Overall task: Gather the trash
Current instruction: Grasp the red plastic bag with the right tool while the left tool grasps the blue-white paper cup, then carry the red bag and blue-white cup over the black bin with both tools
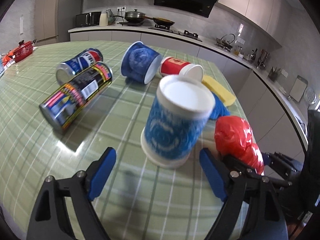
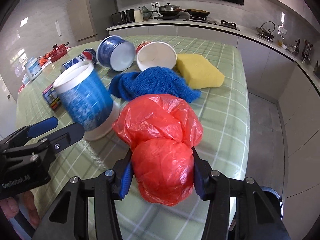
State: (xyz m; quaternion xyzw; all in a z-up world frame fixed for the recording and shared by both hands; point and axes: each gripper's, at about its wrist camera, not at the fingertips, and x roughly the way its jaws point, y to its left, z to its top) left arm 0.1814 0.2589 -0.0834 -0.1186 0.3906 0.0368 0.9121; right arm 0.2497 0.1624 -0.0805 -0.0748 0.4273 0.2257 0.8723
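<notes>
Where crinkled red plastic bag (image 2: 162, 156) bulges — squeezed.

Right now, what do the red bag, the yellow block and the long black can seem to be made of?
The red bag: thin plastic film, glossy, translucent and crinkled. The right gripper pinches it. The yellow block: probably foam sponge, with a matte, finely pored surface. The long black can: apparently metal, with a shiny silver rim and a glossy printed label.
</notes>
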